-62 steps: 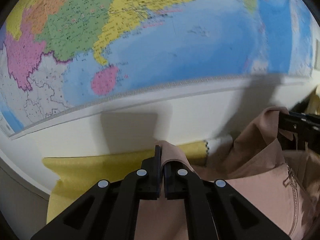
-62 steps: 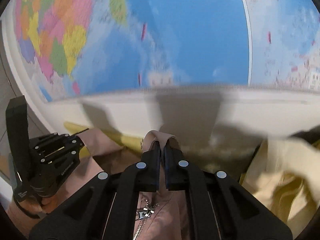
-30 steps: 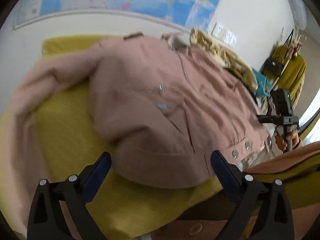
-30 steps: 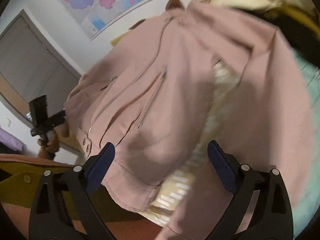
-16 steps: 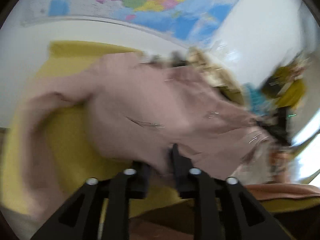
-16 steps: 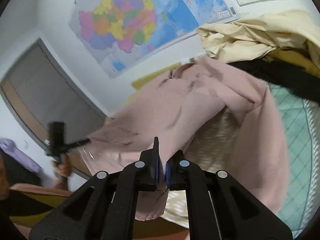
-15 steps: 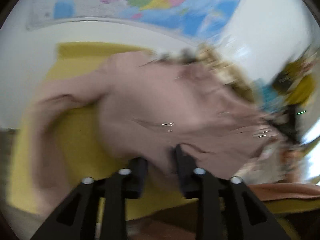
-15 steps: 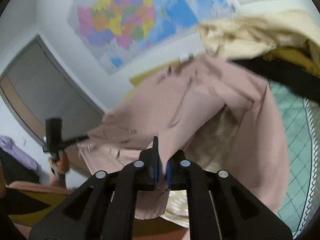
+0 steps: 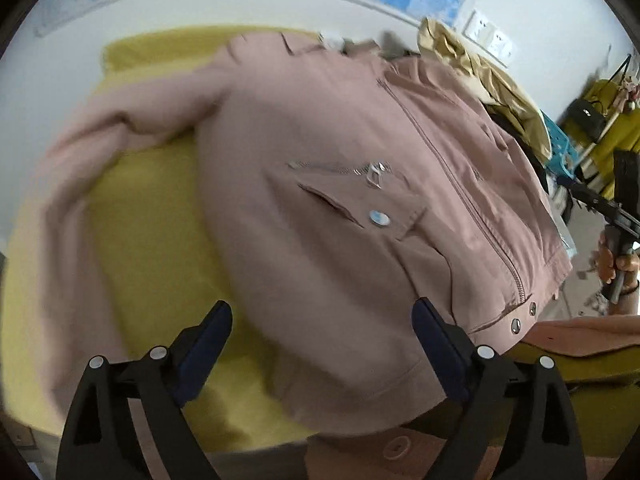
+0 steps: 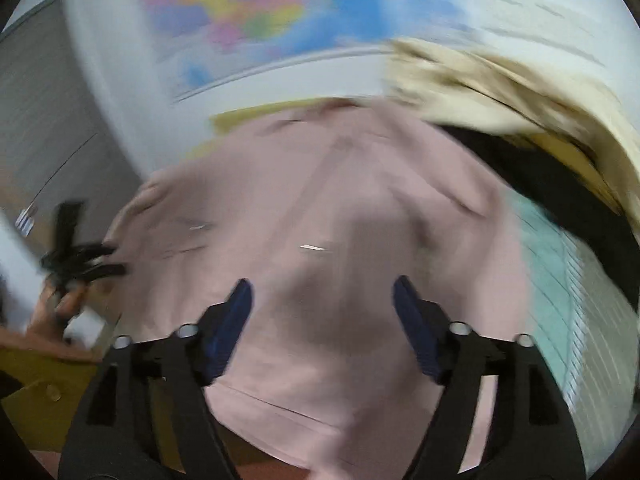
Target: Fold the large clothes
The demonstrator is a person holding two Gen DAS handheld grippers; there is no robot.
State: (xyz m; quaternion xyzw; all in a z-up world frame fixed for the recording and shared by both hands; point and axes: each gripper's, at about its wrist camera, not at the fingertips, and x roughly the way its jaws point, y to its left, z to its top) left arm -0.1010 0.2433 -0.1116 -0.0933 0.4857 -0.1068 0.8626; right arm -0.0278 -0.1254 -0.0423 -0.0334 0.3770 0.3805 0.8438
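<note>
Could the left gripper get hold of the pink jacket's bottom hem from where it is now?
Probably yes. The left gripper, its jaws opening with nothing pinched between them, hangs right over the pink jacket, whose bottom hem lies uncovered on the yellow sheet.

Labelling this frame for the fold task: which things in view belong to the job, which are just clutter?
Job:
- pink zip-front jacket, spread out
- yellow cloth-covered surface under it
- left gripper, right gripper, fingers opening, nothing between them

Clutter:
- crumpled beige garment
- colourful wall map
- blue plastic crate
</note>
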